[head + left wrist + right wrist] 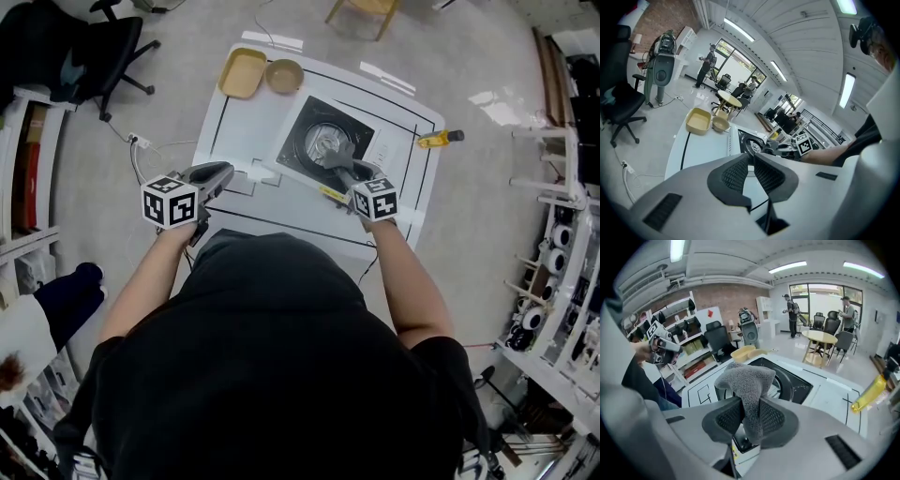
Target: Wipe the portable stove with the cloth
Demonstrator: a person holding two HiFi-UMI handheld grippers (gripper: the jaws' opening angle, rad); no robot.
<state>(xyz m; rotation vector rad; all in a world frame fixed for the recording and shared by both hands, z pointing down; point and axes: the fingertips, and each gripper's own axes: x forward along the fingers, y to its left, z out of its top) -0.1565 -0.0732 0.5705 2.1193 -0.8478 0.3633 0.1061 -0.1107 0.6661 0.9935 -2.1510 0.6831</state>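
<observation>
Head view: a white table (246, 131) marked with black lines carries a black square stove (302, 155) with a round silver burner at its centre. A yellow tray (243, 72) and a tan bowl (284, 75) stand side by side at the far left corner. The right gripper (343, 169) reaches over the stove's near edge, with a grey cloth (339, 152) bunched at its tip over the near side of the burner; contact with the stove cannot be confirmed. The left gripper (223, 174) sits left of the stove, above the table's near left edge. A yellow object (439, 139) lies past the table's right edge. Left gripper view: the fingers (736, 174) are closed, tips meeting or nearly so, with nothing between them. The tray, bowl and stove lie beyond. Right gripper view: the fingers (771, 418) are clamped on the cloth, a nubby grey towelling. It is pinched in a fold between the pads and rises in a rounded bunch above them. The stove's black top and burner ring show directly behind it.
</observation>
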